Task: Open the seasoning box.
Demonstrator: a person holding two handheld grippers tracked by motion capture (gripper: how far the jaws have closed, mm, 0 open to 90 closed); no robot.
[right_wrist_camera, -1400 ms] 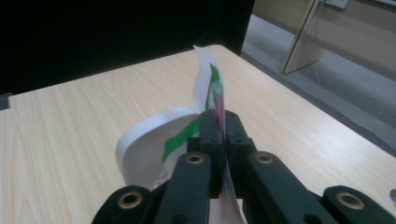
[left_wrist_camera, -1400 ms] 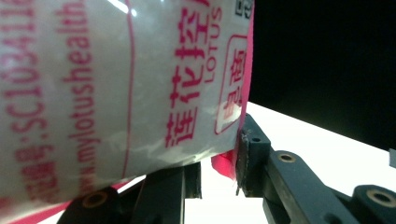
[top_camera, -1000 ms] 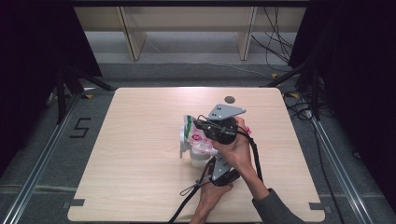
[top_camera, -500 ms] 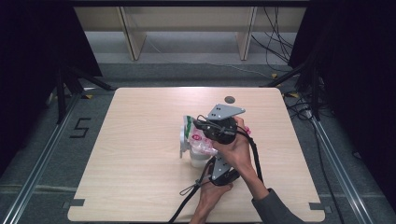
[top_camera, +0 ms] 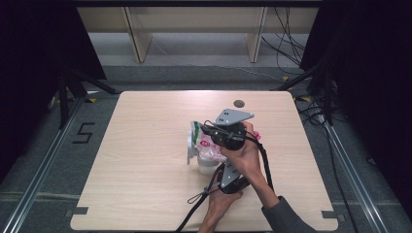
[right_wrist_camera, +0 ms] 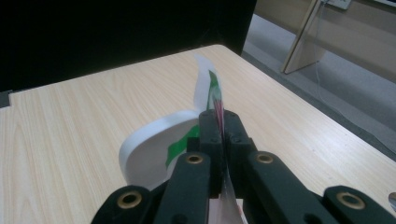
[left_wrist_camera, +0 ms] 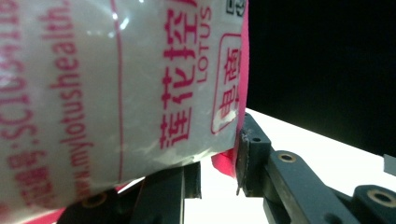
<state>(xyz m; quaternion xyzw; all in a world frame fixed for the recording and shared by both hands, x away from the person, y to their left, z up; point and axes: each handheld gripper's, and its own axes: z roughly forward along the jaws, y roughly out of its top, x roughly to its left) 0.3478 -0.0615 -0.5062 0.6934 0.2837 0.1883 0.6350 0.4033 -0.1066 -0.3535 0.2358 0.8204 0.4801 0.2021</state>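
A soft white plastic packet [top_camera: 211, 151] with red print stands near the table's middle. The left gripper view has it close up as the packet [left_wrist_camera: 116, 84], its lower part between my left gripper's [left_wrist_camera: 218, 163] jaws, which press on its sides. In the high view the left gripper [top_camera: 219, 171] comes at it from the near side. My right gripper [top_camera: 204, 132], under its grey plate, reaches in from the right. The right gripper [right_wrist_camera: 219, 122] is shut on a thin top edge of the packet. A white flap with green [right_wrist_camera: 159, 140] curls away beyond the jaws.
The packet sits on a pale wooden table [top_camera: 145, 194] with bare wood to its left and far side. A small dark round hole [top_camera: 238, 103] marks the far edge. Black cables [top_camera: 199, 204] trail off the near edge. Shelving legs stand on the floor beyond.
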